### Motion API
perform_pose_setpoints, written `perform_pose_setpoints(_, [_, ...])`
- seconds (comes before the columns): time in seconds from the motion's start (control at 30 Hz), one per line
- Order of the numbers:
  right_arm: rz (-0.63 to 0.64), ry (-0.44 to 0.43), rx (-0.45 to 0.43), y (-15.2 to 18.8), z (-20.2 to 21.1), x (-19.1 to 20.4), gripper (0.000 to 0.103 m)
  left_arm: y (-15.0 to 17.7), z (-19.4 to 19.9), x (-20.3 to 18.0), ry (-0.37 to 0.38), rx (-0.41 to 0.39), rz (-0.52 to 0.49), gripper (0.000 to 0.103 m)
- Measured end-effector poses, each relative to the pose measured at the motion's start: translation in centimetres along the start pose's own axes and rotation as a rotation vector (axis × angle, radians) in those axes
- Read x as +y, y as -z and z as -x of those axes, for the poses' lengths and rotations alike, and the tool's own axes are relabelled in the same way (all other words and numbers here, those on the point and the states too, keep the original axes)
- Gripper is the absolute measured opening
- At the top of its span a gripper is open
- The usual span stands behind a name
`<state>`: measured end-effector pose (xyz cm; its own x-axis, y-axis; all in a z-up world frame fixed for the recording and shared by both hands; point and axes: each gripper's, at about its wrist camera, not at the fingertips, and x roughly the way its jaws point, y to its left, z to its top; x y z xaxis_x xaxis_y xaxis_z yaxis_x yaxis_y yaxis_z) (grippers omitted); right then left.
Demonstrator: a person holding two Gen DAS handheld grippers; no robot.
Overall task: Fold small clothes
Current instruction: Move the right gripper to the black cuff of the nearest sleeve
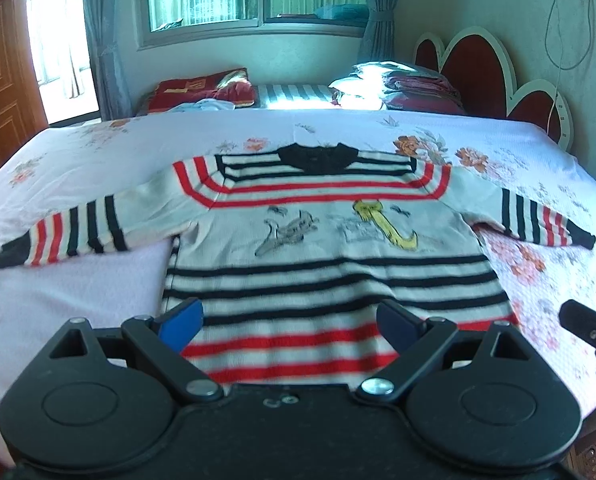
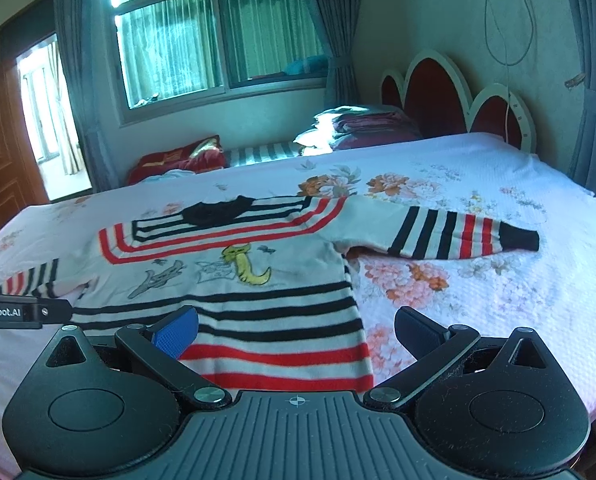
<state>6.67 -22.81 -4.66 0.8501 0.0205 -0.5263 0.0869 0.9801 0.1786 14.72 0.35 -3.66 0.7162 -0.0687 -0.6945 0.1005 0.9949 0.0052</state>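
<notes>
A small striped sweater (image 1: pixel 318 248) lies flat and spread out on the bed, collar at the far side, both sleeves stretched sideways. It is white with black and red stripes and a yellow anchor print. It also shows in the right wrist view (image 2: pixel 257 280). My left gripper (image 1: pixel 293 326) is open and empty, hovering over the hem at the near edge. My right gripper (image 2: pixel 298 332) is open and empty over the hem's right corner. The right gripper's body shows at the edge of the left wrist view (image 1: pixel 590 332).
The bed (image 1: pixel 77 280) has a pink floral cover. A red pillow (image 1: pixel 201 90) and folded bedding (image 1: pixel 398 84) lie at the far side. A red and white headboard (image 1: pixel 478 68) stands at the right. A door (image 1: pixel 1 80) is at the left.
</notes>
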Motion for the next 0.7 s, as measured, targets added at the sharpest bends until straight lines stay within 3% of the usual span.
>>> perform_pose_setpoints(0.2, [-0.078, 0.013, 0.014, -1.9, -3.6, 0.1, 0.103, -3.0, -4.3, 1.9, 0.021, 0.01, -0.042, 0.094])
perform_pose_setpoints(0.43, [-0.108, 0.096, 0.029, -4.0, -7.5, 0.3, 0.103, -5.6, -8.5, 3.7, 0.039, 0.009, -0.075, 0.094])
perform_pose_setpoints(0.7, [-0.188, 0.134, 0.06, -5.0, -11.2, -3.8, 0.102, -7.3, -12.6, 3.2, 0.084, 0.018, -0.069, 0.093])
